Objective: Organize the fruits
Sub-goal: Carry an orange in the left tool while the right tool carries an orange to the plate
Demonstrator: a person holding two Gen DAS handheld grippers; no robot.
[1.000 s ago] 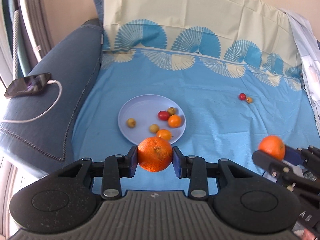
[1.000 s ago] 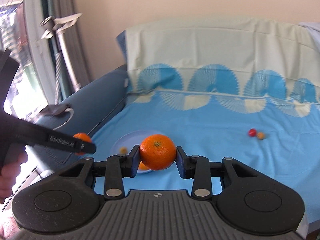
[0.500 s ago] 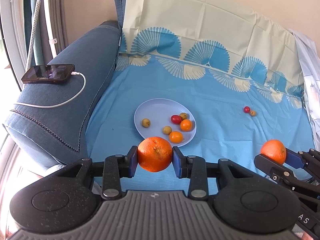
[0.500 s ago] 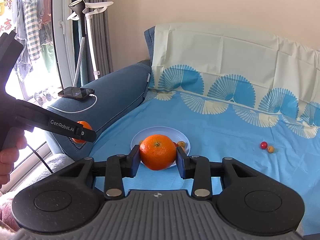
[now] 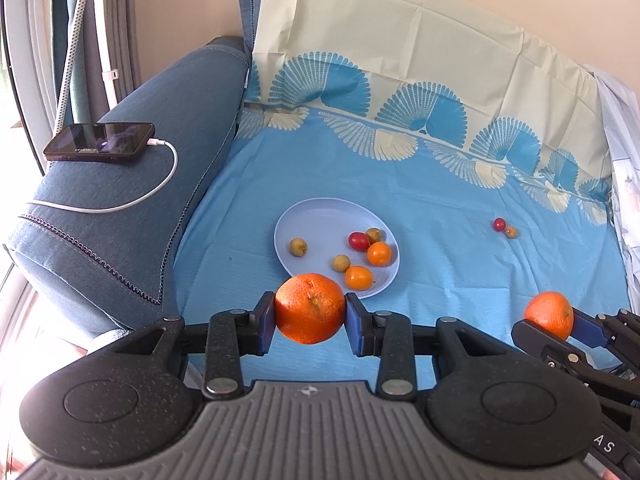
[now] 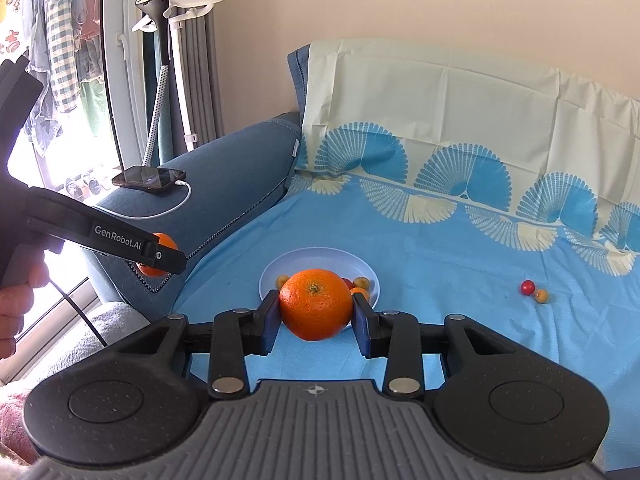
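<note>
My left gripper is shut on an orange, held above the blue sheet just in front of the pale blue plate. The plate holds several small fruits, among them a red tomato and two small oranges. My right gripper is shut on a second orange, also in front of the plate. That second orange shows at the right of the left wrist view. A red cherry tomato and a small yellow fruit lie loose on the sheet, right of the plate.
A blue sofa armrest on the left carries a phone with a white cable. The sheet-covered backrest rises behind. A garment steamer and curtains stand by the window on the left. A hand holds the left gripper.
Both views have rolled and shifted, so the plate now sits further right and the armrest with the phone shows more fully. Both oranges stay gripped.
</note>
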